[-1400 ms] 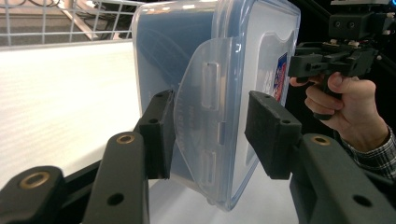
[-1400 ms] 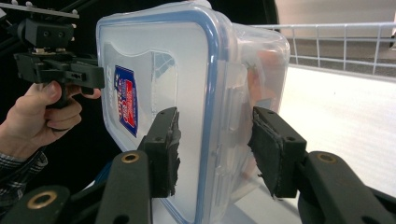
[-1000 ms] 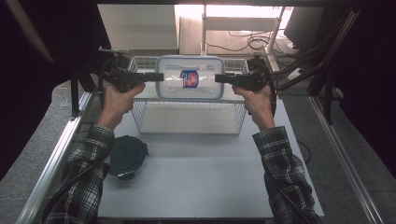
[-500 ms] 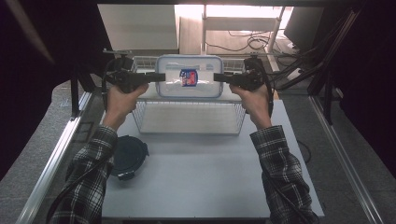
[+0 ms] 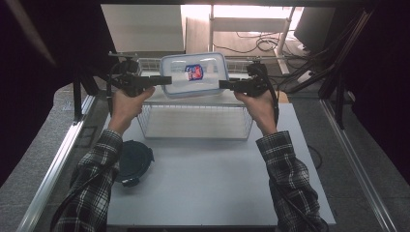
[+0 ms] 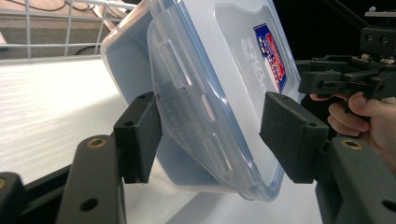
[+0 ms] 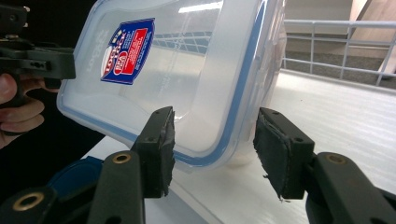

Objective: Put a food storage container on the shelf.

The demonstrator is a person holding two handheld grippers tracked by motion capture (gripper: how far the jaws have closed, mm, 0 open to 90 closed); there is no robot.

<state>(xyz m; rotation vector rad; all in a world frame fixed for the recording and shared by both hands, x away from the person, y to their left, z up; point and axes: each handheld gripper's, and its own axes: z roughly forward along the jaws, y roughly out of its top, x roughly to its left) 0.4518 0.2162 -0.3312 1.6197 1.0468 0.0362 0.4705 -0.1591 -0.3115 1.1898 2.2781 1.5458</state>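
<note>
Item: clear lock-lid food container [image 5: 193, 84] with blue seal and a red-and-blue label [image 5: 194, 72], at the far end of the white wire basket [image 5: 193, 133]. It is tipped up on one long edge, its lower edge apparently resting on the white floor inside the basket. Left gripper [image 5: 164, 79]: set about the container's left end. In the left gripper view [image 6: 215, 135] its jaws have just been opening; one pad sits against the tub wall and the other stands off the lid, so nothing is clamped. Right gripper [image 5: 225, 85]: set about the right end, jaws roughly half spread. In the right gripper view [image 7: 212, 149] one pad lies at the lid rim and the other is apart from the tub, so it appears to have no firm hold. Step in hand, as judged: letting go of the container after setting it in the basket. Next move calls for both grippers to spread a little more and draw straight outward, left and right, without nudging the tilted tub, which could topple flat. Surroundings: white counter [image 5: 208, 193]; dark round dish [image 5: 133, 162] at the near left of the counter, well apart; cables [image 5: 256, 43] beyond the far edge. Obstructions: the basket's wire walls stand close beside both grippers.
</note>
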